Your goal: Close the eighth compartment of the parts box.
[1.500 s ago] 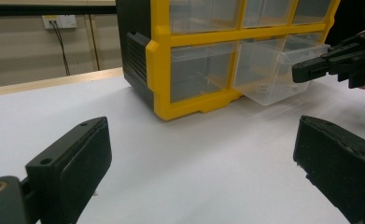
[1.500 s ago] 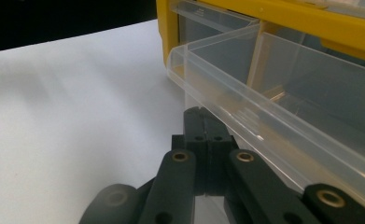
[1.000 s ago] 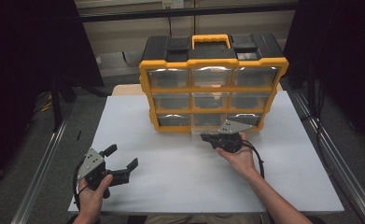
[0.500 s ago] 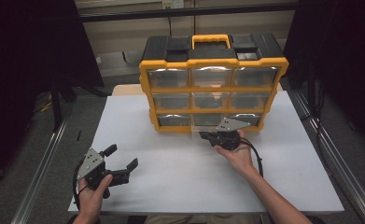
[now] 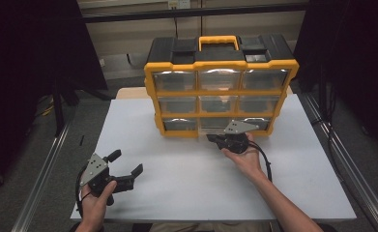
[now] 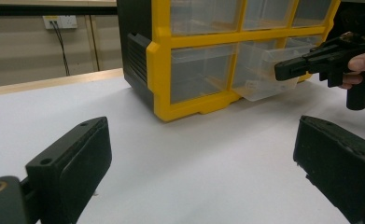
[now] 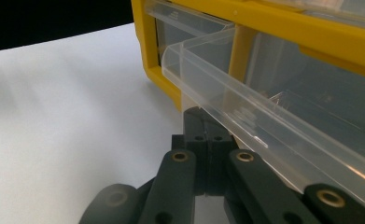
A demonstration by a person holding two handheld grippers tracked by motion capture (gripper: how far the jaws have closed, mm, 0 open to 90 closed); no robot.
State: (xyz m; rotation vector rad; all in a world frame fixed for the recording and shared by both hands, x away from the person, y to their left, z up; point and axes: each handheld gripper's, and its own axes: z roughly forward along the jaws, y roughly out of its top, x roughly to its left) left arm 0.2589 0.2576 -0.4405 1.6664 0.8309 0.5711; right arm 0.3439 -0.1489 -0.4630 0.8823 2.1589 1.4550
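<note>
The right tongs (image 5: 214, 139) are pinched shut on the front lip of a clear drawer (image 6: 270, 74), the middle one in the bottom row of the yellow organizer (image 5: 220, 86). The drawer stands part way out of its slot, its front hanging over the white counter (image 5: 186, 169). The left tongs (image 5: 126, 167) rest wide apart and hold nothing, low over the near left part of the counter and well apart from the cabinet.

The drawer looks like thin, stiff moulded plastic: light, smooth and likely slippery between hard pads, and liable to crack or flex if squeezed hard. Its front lip is the natural place to take hold, at its middle so that it slides straight and does not jam askew. In the left gripper view something small seems to lie in the drawer, too blurred to name. The organizer itself is bulkier, yet may shift toward the near edge on a hard tug.
</note>
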